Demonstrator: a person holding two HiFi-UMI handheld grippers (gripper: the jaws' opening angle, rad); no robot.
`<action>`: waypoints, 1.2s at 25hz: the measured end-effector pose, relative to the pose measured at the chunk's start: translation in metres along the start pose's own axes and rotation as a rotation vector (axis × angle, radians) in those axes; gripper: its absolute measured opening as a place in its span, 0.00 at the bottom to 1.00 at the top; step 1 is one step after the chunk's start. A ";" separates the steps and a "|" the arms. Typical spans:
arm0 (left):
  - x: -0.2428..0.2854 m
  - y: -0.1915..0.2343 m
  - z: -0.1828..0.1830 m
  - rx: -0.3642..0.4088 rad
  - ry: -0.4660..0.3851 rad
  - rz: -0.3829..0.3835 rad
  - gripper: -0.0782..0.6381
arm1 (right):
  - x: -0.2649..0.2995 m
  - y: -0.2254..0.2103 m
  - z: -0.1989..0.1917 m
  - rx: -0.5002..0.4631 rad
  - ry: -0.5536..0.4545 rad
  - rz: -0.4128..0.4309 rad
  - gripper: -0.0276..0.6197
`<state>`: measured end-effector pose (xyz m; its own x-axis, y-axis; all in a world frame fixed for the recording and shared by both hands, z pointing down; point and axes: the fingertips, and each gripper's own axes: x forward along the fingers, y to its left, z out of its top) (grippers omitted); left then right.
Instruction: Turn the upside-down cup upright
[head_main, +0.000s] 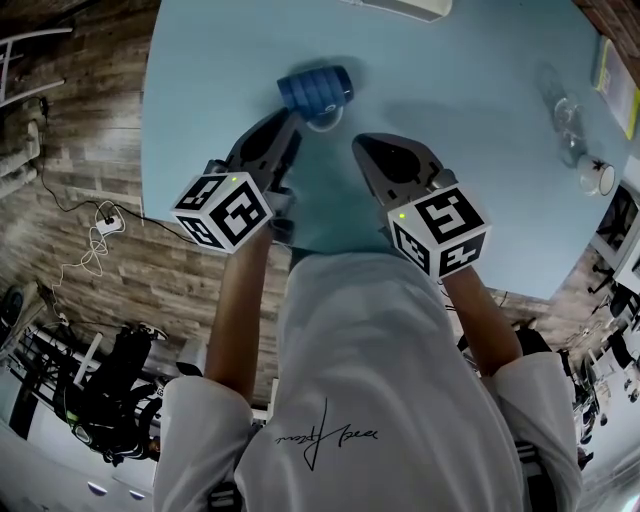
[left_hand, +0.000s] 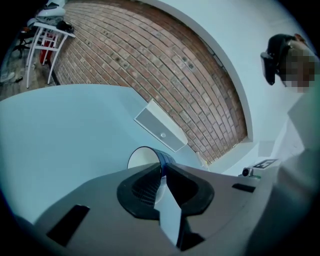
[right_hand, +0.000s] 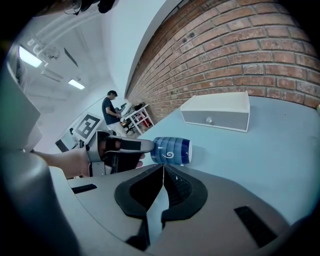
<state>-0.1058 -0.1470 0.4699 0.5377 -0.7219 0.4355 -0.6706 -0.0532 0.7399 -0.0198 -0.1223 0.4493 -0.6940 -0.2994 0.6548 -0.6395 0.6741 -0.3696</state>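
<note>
The light blue table (head_main: 480, 80) fills the far part of the scene, with a white box (right_hand: 217, 112) standing at its far edge. Over the near side, the left gripper (head_main: 299, 122) has its jaws clamped on the wall of the blue cup (head_main: 315, 88), which is tipped on its side at the table's middle; whether the cup touches the surface cannot be told. Just right of it, the right gripper (head_main: 362, 148) has its jaws pressed together with nothing between them.
</note>
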 end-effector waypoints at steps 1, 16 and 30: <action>-0.001 0.000 -0.001 -0.007 0.001 -0.007 0.17 | 0.000 0.000 -0.002 0.004 0.004 -0.001 0.08; -0.005 -0.006 -0.009 -0.021 0.040 -0.072 0.15 | 0.001 0.003 -0.012 0.012 0.026 -0.002 0.08; -0.019 -0.006 -0.024 0.013 0.079 -0.059 0.15 | 0.000 0.008 -0.023 0.009 0.031 -0.008 0.08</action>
<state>-0.0996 -0.1157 0.4692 0.6153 -0.6603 0.4307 -0.6427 -0.1038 0.7590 -0.0172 -0.1014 0.4613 -0.6786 -0.2833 0.6777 -0.6478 0.6656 -0.3704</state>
